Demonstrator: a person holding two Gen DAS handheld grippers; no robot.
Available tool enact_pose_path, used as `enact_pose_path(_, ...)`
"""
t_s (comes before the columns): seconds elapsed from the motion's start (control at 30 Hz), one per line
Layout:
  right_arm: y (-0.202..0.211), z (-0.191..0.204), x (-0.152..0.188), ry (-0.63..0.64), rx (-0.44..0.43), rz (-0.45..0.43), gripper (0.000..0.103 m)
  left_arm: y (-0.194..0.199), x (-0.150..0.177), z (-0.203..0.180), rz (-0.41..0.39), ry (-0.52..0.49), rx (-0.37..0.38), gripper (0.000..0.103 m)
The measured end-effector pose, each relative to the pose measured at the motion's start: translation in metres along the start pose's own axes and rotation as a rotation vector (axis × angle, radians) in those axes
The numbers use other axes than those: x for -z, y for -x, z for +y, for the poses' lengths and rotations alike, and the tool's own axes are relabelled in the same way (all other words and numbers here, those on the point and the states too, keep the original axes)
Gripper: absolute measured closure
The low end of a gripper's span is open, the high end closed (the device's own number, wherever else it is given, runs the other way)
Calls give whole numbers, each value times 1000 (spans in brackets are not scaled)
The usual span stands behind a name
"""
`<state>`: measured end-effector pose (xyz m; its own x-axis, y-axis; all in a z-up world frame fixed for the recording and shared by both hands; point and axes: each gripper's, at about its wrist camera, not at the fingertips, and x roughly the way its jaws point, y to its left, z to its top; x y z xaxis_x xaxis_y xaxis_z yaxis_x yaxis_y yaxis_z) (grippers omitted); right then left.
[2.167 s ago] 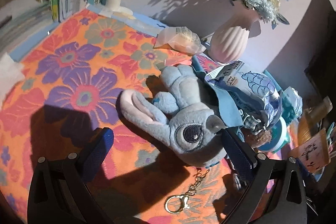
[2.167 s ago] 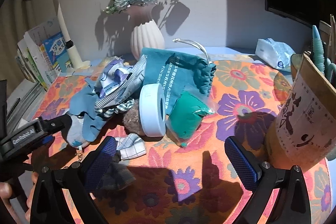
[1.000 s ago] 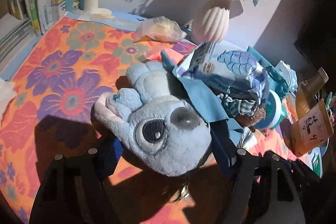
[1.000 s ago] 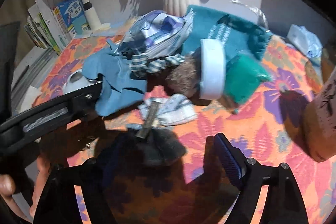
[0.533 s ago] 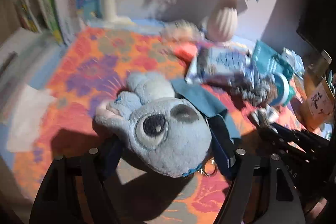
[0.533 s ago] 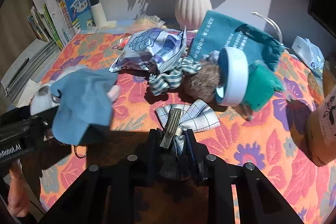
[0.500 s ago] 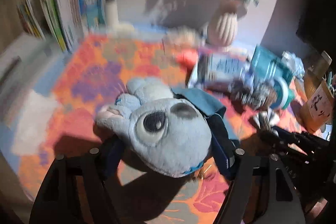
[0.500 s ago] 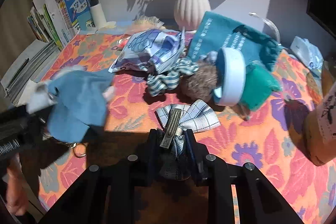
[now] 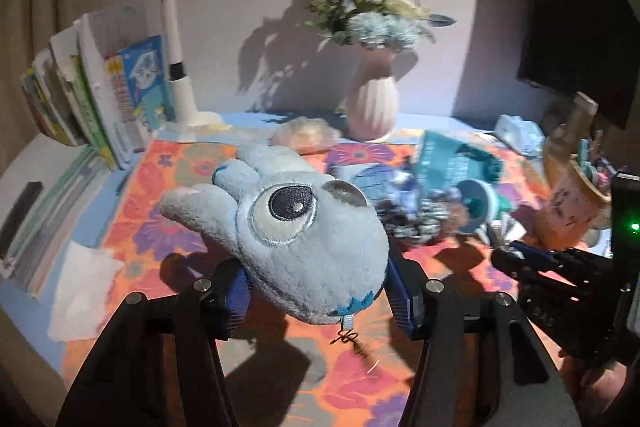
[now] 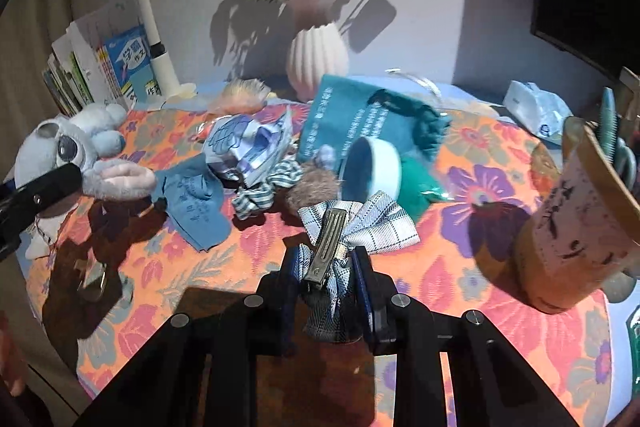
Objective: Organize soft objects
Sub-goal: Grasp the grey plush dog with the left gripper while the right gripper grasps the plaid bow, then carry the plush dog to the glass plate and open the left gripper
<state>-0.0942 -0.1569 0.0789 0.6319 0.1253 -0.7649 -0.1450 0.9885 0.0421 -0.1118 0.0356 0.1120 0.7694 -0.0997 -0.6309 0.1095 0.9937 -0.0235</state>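
Observation:
My left gripper [image 9: 320,291] is shut on a grey-blue plush toy [image 9: 296,239] with a big eye and holds it above the flowered cloth; the toy also shows at the left of the right wrist view [image 10: 76,155]. My right gripper [image 10: 326,279] is shut on a plaid bow hair clip [image 10: 352,227] and holds it off the table. A blue cloth [image 10: 196,199], a striped scrunchie [image 10: 264,191], a brown pompom [image 10: 316,187] and a teal drawstring bag [image 10: 360,115] lie in a pile on the cloth.
A white ribbed vase [image 10: 316,63] with flowers stands at the back. A lamp [image 10: 152,27] and books [image 10: 100,71] are at the back left. A paper cup [image 10: 576,235] holding tools stands at the right. A white tape roll [image 10: 372,171] and crumpled wrapper [image 10: 248,147] sit in the pile.
My left gripper has lifted the plush toy up and away from the pile; the blue cloth has dropped from it onto the table. My right gripper has raised the plaid bow clip.

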Motion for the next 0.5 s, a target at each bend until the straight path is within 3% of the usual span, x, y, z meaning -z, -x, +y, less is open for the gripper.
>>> enact_pose_path(0.13,18,-18,8,-44,-37,5,78,7,2,-29,-23,-38,69,48)
enact_pose_path(0.23,29,-38,9,-146,-103,78,78,12,2,-55,-30,-70,133,48)
enact_pose_path(0.5,88,-105,18,-278,-69,93,78,28,10,-125,-11,-155,322,48)
